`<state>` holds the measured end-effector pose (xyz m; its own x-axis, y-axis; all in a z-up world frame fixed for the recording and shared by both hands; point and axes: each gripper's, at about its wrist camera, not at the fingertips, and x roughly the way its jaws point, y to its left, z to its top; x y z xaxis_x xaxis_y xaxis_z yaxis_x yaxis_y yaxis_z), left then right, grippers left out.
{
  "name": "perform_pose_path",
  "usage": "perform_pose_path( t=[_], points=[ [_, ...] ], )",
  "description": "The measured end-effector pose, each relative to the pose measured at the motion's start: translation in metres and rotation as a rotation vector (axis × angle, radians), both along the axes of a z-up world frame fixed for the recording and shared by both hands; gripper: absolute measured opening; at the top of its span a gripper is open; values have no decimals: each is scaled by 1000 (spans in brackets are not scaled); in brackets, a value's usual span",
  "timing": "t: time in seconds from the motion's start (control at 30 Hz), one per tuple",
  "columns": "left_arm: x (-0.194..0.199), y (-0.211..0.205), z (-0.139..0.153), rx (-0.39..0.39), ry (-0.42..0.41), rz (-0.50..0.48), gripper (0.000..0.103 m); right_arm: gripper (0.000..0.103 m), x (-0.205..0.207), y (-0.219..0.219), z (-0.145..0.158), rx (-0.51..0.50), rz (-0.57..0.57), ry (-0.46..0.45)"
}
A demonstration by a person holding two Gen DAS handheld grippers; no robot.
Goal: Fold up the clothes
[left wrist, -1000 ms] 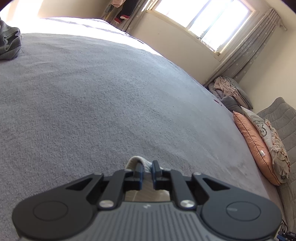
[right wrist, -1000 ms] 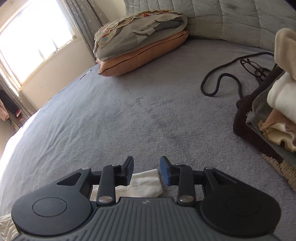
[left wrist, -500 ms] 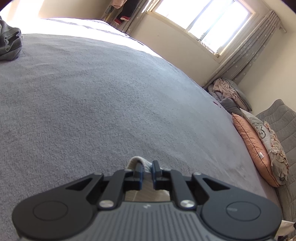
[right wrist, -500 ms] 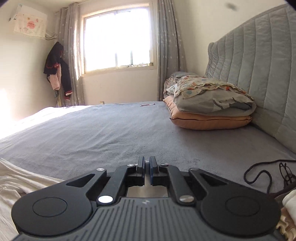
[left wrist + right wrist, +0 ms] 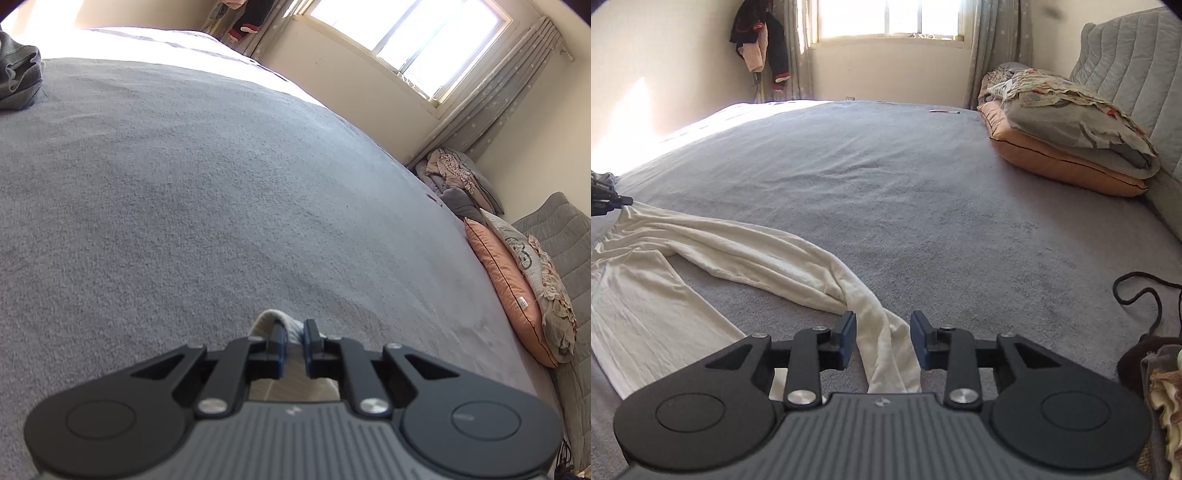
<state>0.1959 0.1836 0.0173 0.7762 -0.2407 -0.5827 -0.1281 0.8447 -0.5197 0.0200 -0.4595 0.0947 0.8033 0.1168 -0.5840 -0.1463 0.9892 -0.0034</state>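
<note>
Fingers of the left gripper pinch a bunched fold of the cream garment. Right gripper has just been opening; its fingers stand apart with a cream sleeve between them, untouched. That garment lies stretched across the near left of the grey bed, pillows far right.

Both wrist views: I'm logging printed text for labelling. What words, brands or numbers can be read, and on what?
No readable text anywhere.
Small pale mark on each hand-held gripper's body: a logo, not letters.
White tag on the orange pillow: too small to read.
</note>
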Motion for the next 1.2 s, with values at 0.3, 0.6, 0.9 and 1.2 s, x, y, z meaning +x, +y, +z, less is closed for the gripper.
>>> perform_pose_path(
  t=[0.3, 0.6, 0.9, 1.2],
  points=[
    [1, 1, -1, -2, 4, 0, 10, 24, 22, 20, -45, -129, 71, 206],
    [-3, 4, 6, -4, -38, 31, 10, 6, 15, 10, -8, -186, -39, -7],
    [-11, 12, 20, -58, -107, 55, 10, 6, -8, 11, 73, -188, -197, -287],
    [-1, 4, 17, -30, -108, 42, 10, 6, 22, -17, 75, -69, -291, -127]
  ],
)
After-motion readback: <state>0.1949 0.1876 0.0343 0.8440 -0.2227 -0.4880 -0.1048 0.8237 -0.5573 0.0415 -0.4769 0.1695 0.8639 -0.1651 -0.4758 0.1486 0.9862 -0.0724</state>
